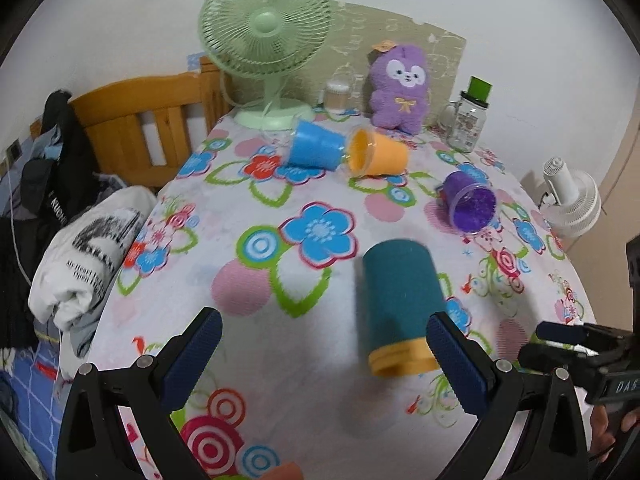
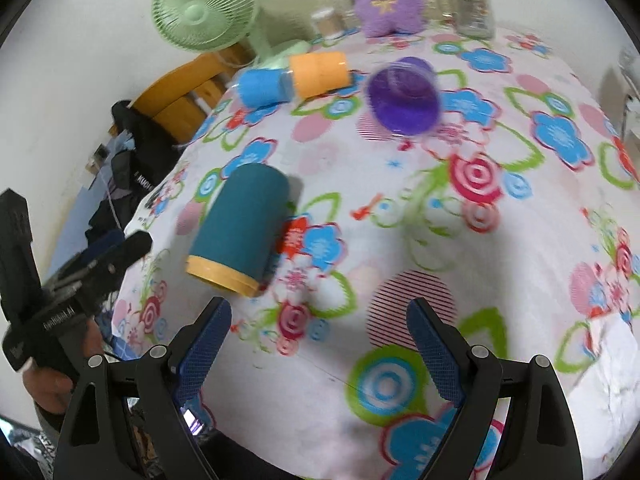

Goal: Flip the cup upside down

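Observation:
A teal cup with a yellow rim band (image 1: 400, 308) stands mouth down on the flowered tablecloth; it also shows in the right wrist view (image 2: 240, 228). My left gripper (image 1: 324, 344) is open and empty, its right finger (image 1: 456, 364) close beside the cup's rim band. My right gripper (image 2: 320, 332) is open and empty, to the right of the cup and nearer than it. A purple cup (image 1: 470, 198) (image 2: 402, 94), an orange cup (image 1: 376, 152) (image 2: 320, 72) and a blue cup (image 1: 316, 146) (image 2: 262, 86) lie on their sides farther back.
A green desk fan (image 1: 266, 36), a purple plush toy (image 1: 400, 88), a glass jar with a green lid (image 1: 468, 120) and a small clear container (image 1: 336, 94) stand along the table's far edge. A wooden bed frame (image 1: 148, 124) and clothes (image 1: 60, 168) are at the left, a white fan (image 1: 572, 196) at the right.

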Demonstrator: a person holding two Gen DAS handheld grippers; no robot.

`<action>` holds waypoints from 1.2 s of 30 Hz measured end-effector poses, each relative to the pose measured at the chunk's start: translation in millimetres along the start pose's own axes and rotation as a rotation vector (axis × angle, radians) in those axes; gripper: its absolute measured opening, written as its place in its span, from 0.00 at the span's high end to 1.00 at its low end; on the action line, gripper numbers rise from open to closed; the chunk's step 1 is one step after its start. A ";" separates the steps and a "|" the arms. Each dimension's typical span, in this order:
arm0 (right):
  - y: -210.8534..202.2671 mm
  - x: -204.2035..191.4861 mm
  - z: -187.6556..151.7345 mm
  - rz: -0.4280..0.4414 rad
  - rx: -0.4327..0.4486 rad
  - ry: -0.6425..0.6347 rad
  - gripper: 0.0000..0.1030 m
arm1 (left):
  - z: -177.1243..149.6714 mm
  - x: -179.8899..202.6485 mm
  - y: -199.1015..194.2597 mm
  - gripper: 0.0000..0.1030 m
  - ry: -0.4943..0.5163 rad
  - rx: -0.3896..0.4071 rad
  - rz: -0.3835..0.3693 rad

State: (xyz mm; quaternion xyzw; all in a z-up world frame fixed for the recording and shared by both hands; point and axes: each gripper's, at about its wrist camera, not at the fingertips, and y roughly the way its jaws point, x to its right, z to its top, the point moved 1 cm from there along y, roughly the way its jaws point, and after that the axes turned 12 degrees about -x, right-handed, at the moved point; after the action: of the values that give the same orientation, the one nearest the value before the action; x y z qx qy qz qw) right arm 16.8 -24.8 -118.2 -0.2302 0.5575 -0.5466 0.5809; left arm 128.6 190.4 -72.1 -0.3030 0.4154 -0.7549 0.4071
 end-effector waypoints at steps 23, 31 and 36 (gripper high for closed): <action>-4.9 58.6 -24.4 0.007 0.026 0.141 0.07 | 53.8 63.7 83.8 0.00 0.216 -0.269 -0.011; -1.9 68.0 -27.9 0.009 0.020 0.166 0.07 | 56.8 69.2 108.4 0.00 0.237 -0.352 0.010; -8.8 80.8 -29.1 -0.002 0.037 0.200 0.07 | 60.5 66.0 111.8 0.04 0.228 -0.376 0.009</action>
State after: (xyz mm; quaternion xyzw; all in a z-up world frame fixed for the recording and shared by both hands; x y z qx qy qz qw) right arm -30.4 -89.5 -150.4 -0.1641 0.6024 -0.5775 0.5260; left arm 185.4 74.1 -133.4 -0.2844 0.5935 -0.6917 0.2975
